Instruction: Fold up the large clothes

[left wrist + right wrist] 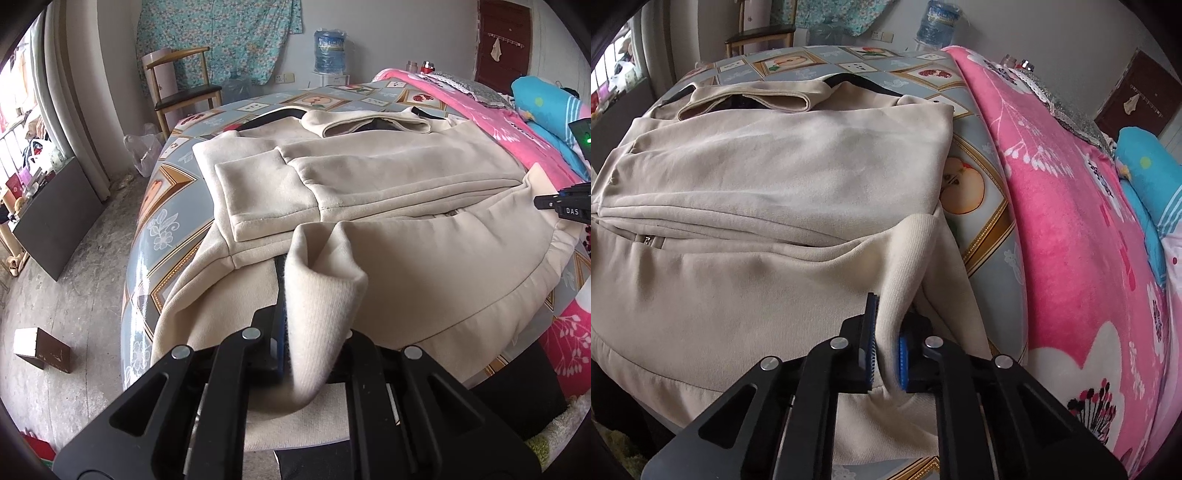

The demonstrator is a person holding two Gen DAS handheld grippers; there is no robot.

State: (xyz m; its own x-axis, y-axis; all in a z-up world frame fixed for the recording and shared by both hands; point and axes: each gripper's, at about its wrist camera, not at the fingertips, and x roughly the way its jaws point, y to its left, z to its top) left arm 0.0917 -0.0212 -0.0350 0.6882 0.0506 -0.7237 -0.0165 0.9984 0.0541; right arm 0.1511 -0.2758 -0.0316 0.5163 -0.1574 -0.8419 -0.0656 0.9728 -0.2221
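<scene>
Ribbed hem (325,295) cloth sits pinched between the pads of my left gripper (306,354), a fold of it standing up from the jaws toward twelve o'clock. My right gripper (886,363) is likewise closed on the same hem, at the coat's other near corner, with a ridge of cream knit squeezed between its blue pads (903,363). So both hands hold the bottom edge, one at each end.

From those two grips the cream coat (757,177) runs straight away from me, its long axis toward twelve o'clock in both wrist views. It lies flat on the bed (162,206), on the grey patterned sheet. Its collar (746,101) is the far end, well apart from my jaws. In the left view a sleeve (262,192) is folded across the body at about eleven o'clock, and the tip of my right gripper shows at three o'clock, beside the hem's far corner. In the right view the pink blanket (1063,229) lies at two o'clock, just beside the coat's right edge.

I judge the next move to be a lift and carry of the hem toward twelve o'clock, onto the collar end. Both hands look about equally near the hem line, so they should travel together, or the fold will skew.
</scene>
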